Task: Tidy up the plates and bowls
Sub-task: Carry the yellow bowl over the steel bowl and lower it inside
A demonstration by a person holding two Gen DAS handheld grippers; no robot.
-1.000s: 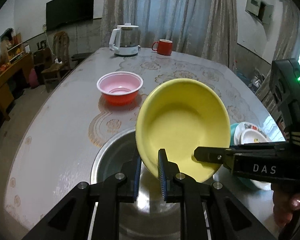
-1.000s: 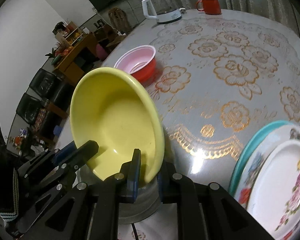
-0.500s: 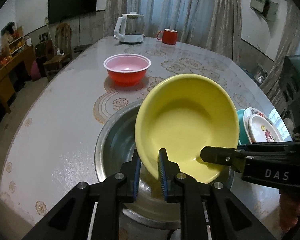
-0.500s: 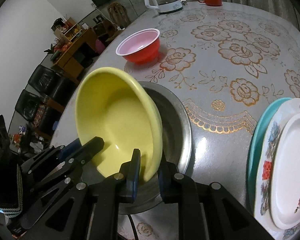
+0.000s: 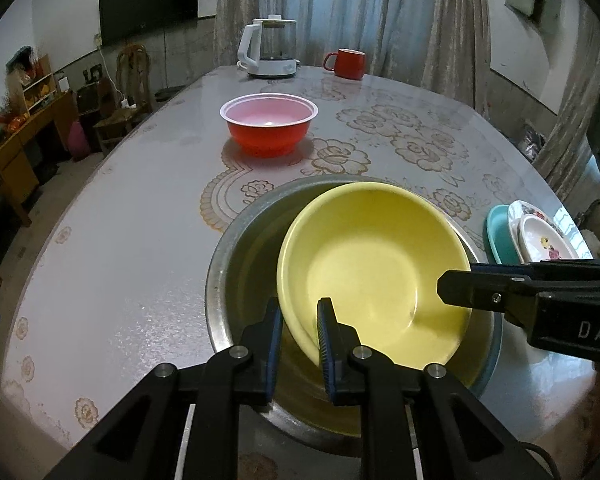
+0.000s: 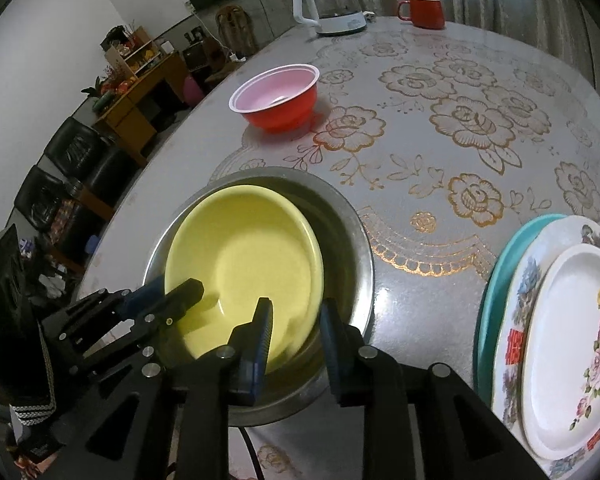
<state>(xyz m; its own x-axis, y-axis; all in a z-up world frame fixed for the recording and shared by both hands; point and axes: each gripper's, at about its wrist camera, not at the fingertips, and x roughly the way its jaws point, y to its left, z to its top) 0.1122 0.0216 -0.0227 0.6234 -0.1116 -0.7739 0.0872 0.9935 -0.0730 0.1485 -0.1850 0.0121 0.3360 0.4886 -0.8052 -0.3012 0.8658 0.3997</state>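
While both grippers stand over the steel basin, the following is noted.

Left gripper [image 5: 298,320]: jaws narrow, clamped on the near rim of the yellow bowl [image 5: 374,276]; one blue pad inside the rim, the other outside it.

Right gripper [image 6: 296,326]: jaws opening; the yellow bowl's rim lies between them, the left pad close against the bowl's inner wall, the right pad standing clear on the outside, over the basin wall.

Yellow bowl: directly ahead of both tools, seated inside the steel basin [image 5: 236,264], tilted, its side nearest the left gripper raised; it sits off-centre, crowding the basin side toward the right gripper.

Steel basin: under and just ahead of both sets of fingertips, resting on the table [image 5: 132,240] with its floral cover.

Red bowl [image 5: 269,125]: well beyond the basin, ahead of the left gripper, upright, pale pink inside, apart from the basin.

Plate stack [image 6: 556,344]: to the right of the right gripper, near the basin but not touching it; a white flowered plate on a larger patterned plate on a teal one.

Kettle [image 5: 269,48] and red mug [image 5: 346,63]: far end of the table, side by side, apart.
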